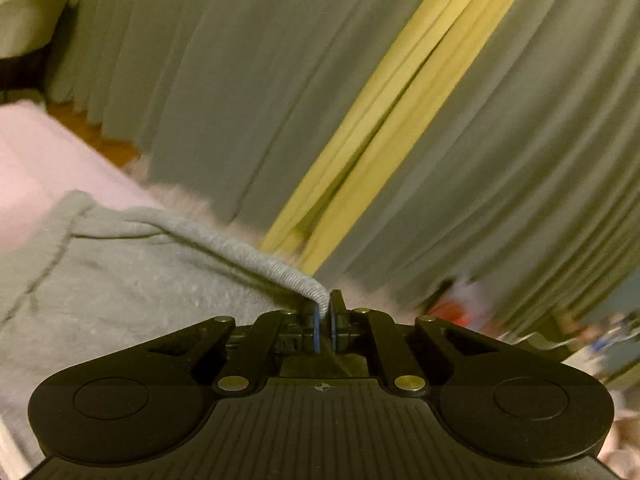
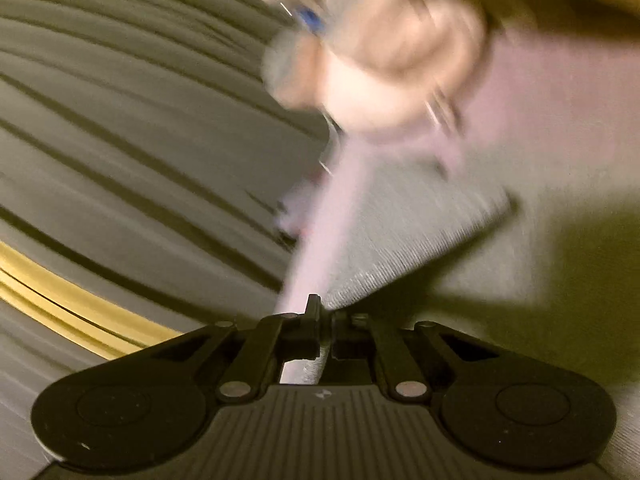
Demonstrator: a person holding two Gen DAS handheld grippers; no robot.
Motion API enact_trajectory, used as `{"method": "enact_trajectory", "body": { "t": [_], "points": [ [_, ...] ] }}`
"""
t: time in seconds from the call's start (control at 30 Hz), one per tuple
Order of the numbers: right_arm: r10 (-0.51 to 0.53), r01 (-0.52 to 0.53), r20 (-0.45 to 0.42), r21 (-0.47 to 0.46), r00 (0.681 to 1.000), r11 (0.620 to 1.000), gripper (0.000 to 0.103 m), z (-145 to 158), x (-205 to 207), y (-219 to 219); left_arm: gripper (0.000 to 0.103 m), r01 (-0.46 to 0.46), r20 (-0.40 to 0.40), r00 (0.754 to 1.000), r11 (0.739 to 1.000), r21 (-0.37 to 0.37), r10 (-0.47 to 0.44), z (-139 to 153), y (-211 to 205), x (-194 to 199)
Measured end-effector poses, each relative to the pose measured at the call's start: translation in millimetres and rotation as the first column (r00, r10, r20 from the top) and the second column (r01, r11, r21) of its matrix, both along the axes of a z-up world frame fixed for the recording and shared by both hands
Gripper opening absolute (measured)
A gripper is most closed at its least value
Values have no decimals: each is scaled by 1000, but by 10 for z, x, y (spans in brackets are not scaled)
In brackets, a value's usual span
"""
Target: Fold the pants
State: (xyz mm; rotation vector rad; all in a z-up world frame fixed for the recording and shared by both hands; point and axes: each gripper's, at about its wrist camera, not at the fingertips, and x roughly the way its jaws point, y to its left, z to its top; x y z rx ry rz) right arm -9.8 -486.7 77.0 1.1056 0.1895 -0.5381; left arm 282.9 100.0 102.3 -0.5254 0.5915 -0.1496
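Pants (image 1: pixel 120 280), grey, spread lower left on pink bedding (image 1: pixel 36 152); ribbed waistband rises to frame centre, pinched by left gripper (image 1: pixel 326 314). Right gripper (image 2: pixel 326 316) likewise clamps waistband at centre.

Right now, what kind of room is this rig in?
Probably a bedroom at home: floor-length grey pleated curtains with a yellow curtain panel between them, a fluffy pink bedspread under the grey knit pants, and a strip of wooden floor.
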Motion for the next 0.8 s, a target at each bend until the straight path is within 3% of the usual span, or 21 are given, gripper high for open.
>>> {"method": "enact_trajectory", "body": {
  "t": [0.13,0.2,0.27,0.37,0.43,0.47,0.5,0.57,0.6,0.63,0.7,0.73,0.8],
  "points": [
    [-85,85,14,-61,996,994,4,327,-603,188,7,-11,42,999,994,-109,16,0,333,-1157],
    [-158,143,-90,-153,983,978,4,397,-884,371,7,-33,-11,999,993,-113,32,-171,404,-1645],
    [-234,176,-235,-241,944,954,5,337,-1028,520,7,-43,-86,995,999,-30,41,-411,394,-1957],
    [-243,204,-399,-139,884,969,5,-37,-1105,515,7,-58,-252,966,998,24,62,-773,466,-2068],
    [-240,237,-475,-68,847,969,5,-300,-1211,481,11,-71,-304,950,997,6,69,-863,569,-2058],
    [-245,248,-490,-60,836,967,5,-381,-1269,464,14,-81,-293,953,997,12,81,-847,626,-2053],
    [-242,258,-472,-31,848,966,5,-439,-1325,439,19,-109,-269,956,993,54,120,-790,680,-2037],
    [-248,287,-400,39,882,957,9,-498,-1409,412,46,-164,-182,964,974,158,192,-633,768,-2029],
    [-248,289,-379,56,892,956,9,-478,-1405,419,67,-179,-146,966,961,212,212,-564,786,-1976],
    [-241,281,-359,62,902,958,11,-471,-1380,437,81,-204,-111,964,942,266,240,-502,806,-1892],
    [-213,249,-336,66,918,966,31,-475,-1373,461,96,-176,-84,974,938,299,210,-474,835,-1698],
    [-197,232,-329,72,923,970,45,-503,-1329,436,95,-159,-104,974,936,316,200,-510,866,-1557],
    [-176,208,-308,75,935,975,47,-548,-1307,444,87,-140,-164,965,930,340,206,-594,902,-1311]
  ]
}}
